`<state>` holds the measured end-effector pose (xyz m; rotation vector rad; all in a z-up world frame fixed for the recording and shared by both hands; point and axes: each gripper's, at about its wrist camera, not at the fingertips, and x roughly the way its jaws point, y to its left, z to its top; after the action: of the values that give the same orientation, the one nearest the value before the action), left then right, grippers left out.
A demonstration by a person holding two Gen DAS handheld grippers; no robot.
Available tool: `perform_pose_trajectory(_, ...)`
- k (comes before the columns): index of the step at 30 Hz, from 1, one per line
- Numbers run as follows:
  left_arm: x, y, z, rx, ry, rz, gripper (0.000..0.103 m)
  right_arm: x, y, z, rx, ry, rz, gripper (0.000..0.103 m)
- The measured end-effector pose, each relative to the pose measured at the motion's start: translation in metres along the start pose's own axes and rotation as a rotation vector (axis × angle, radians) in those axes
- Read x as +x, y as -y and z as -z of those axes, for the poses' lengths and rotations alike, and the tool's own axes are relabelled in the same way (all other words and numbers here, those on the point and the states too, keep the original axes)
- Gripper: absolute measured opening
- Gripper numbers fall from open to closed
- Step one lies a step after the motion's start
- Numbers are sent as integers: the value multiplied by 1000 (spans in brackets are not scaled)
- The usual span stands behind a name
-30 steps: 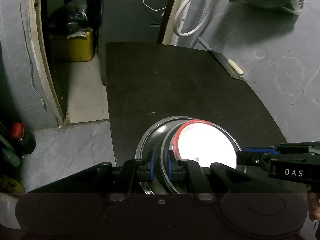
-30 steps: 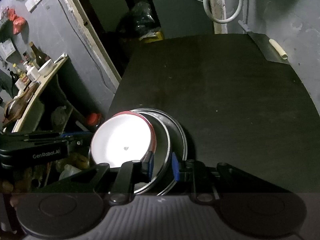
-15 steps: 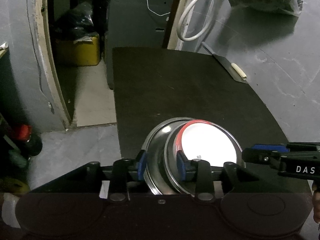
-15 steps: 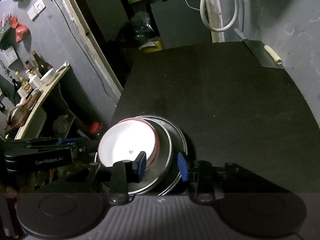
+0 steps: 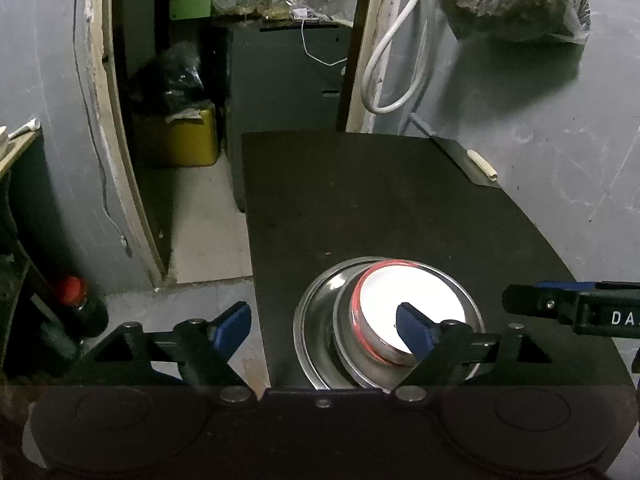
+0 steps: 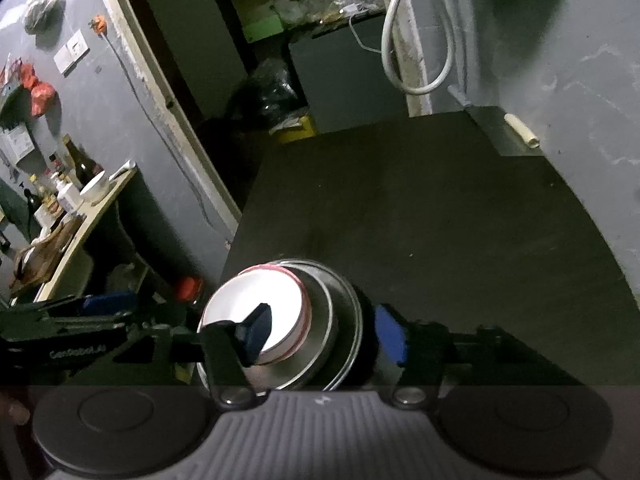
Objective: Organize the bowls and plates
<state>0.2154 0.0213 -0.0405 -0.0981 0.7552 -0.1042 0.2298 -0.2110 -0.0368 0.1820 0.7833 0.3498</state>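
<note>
Plates and bowls sit in one nested stack at the near left corner of the black rectangular tabletop. The stack counts three pieces: a wide, shallow stainless-steel plate at the bottom, a smaller stainless-steel bowl inside it, and a white round bowl with a red rim on top, glaring under the light.

The left gripper has its blue-padded jaws spreading apart; one pad hangs off the table's left edge over the grey floor, the other hovers above the white bowl, and neither presses on anything. From the right wrist camera, the right gripper is likewise opening, released from the dishes: its left pad lies over the white bowl, its right pad just outside the steel plate's rim, so the stack's right side sits between them untouched.

One cream-coloured cylindrical stick rests on a dark flat slab at the far right corner. One red-capped dark bottle stands on the floor to the left.
</note>
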Motion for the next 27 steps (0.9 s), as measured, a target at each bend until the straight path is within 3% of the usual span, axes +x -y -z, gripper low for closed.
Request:
perform_pose_trajectory(6, -10, 3, -1, 2, 29, -22, 98, -8, 3, -2, 12, 42, 13, 86)
perform_pose_trajectory(12, -22, 6, -1, -7, 52, -45, 101, -18, 3, 0, 15, 92, 16, 103)
perform_pose_trajectory(27, -55, 26, 1, -15, 147, -116, 102, -46, 7, 4, 2, 225, 26, 103)
